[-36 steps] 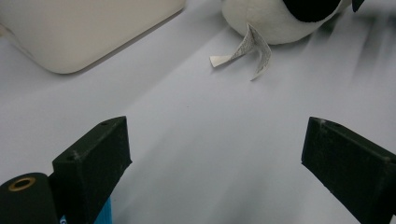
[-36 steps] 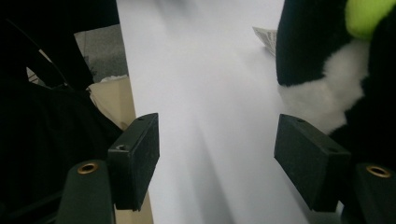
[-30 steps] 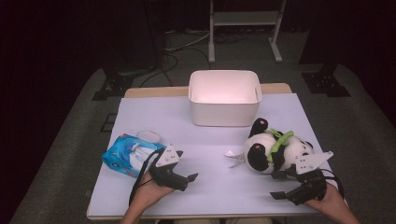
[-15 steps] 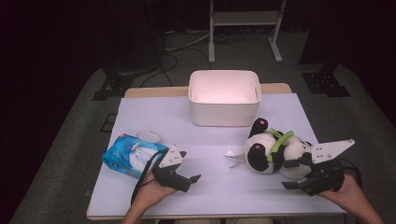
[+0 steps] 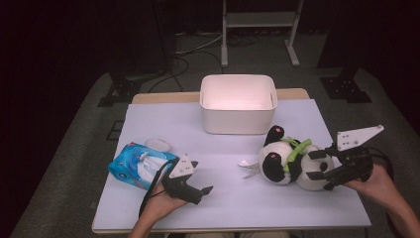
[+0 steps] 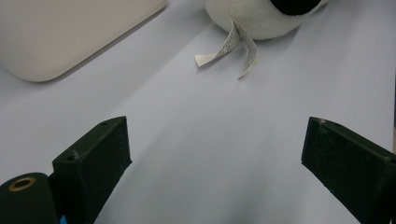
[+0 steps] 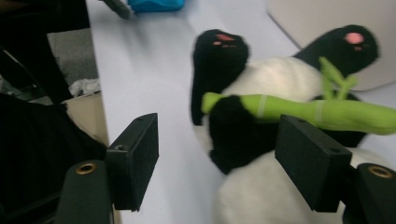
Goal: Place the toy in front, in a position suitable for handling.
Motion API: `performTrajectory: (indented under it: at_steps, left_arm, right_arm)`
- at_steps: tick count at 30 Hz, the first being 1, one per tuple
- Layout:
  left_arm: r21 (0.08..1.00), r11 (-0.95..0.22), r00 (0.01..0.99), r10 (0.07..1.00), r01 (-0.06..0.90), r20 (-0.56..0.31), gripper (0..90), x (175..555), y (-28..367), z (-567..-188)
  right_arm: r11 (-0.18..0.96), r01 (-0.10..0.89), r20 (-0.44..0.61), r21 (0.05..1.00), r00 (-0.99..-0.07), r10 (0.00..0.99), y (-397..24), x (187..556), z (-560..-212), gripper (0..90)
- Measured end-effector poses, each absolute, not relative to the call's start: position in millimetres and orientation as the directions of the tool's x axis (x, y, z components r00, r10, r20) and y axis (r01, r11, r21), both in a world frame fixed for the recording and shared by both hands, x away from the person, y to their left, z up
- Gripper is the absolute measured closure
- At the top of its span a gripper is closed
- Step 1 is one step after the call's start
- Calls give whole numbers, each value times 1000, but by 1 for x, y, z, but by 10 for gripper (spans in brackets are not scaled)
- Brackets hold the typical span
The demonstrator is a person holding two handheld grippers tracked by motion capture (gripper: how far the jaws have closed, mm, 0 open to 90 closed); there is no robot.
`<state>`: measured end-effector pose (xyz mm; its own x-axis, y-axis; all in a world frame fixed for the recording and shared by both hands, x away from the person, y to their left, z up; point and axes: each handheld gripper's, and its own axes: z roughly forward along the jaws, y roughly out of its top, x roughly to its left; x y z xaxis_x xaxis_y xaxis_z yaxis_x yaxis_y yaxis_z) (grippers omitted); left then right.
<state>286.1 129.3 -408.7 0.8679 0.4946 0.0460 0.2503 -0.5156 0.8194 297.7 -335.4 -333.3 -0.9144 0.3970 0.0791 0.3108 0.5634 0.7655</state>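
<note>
At four o'clock on the table [image 5: 228, 208], the plush panda [image 5: 289, 163] lay on its side. Spread wide, the right gripper [image 5: 322, 174] had its jaws just beside the toy's body. Spread too, the left gripper [image 5: 200, 191] rested at seven o'clock.

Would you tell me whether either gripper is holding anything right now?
Nothing is held: the right gripper is open at the panda, and the left gripper is open over bare table.

panda [image 5: 285, 163]: plush, fuzzy | bin [image 5: 237, 104]: smooth matt plastic | table [image 5: 233, 198]: matt
</note>
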Motion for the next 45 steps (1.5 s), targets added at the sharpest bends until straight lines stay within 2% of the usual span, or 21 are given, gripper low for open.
performTrajectory:
  at_steps: [21, 30, 38, 39, 42, 44, 45]
  left_arm:
    - [815, -515, 865, 501, 265, 36, 70, 289, 131, -411]
    - [809, -522, 865, 501, 270, 35, 70, 289, 132, -412]
    - [808, -522, 863, 505, 274, 34, 70, 288, 134, -412]
    - [808, -522, 862, 506, 273, 35, 70, 288, 135, -412]
    - [809, -519, 860, 509, 274, 35, 70, 287, 135, -411]
    - [809, -521, 861, 507, 274, 35, 70, 287, 136, -410]
    - [812, -517, 860, 509, 271, 37, 70, 287, 137, -410]
  right_arm:
    - [560, 359, 110, 746, -897, 428, -357, 356, -330, 274]
    - [578, 361, 126, 732, -905, 406, -350, 372, -335, 300]
    - [607, 346, 135, 715, -921, 365, -340, 376, -341, 433]
    - [611, 346, 137, 712, -922, 362, -339, 376, -342, 493]
    - [612, 343, 141, 713, -925, 354, -339, 376, -342, 542]
    - [622, 345, 140, 703, -925, 354, -338, 376, -343, 593]
    - [621, 347, 153, 703, -926, 345, -337, 376, -344, 646]
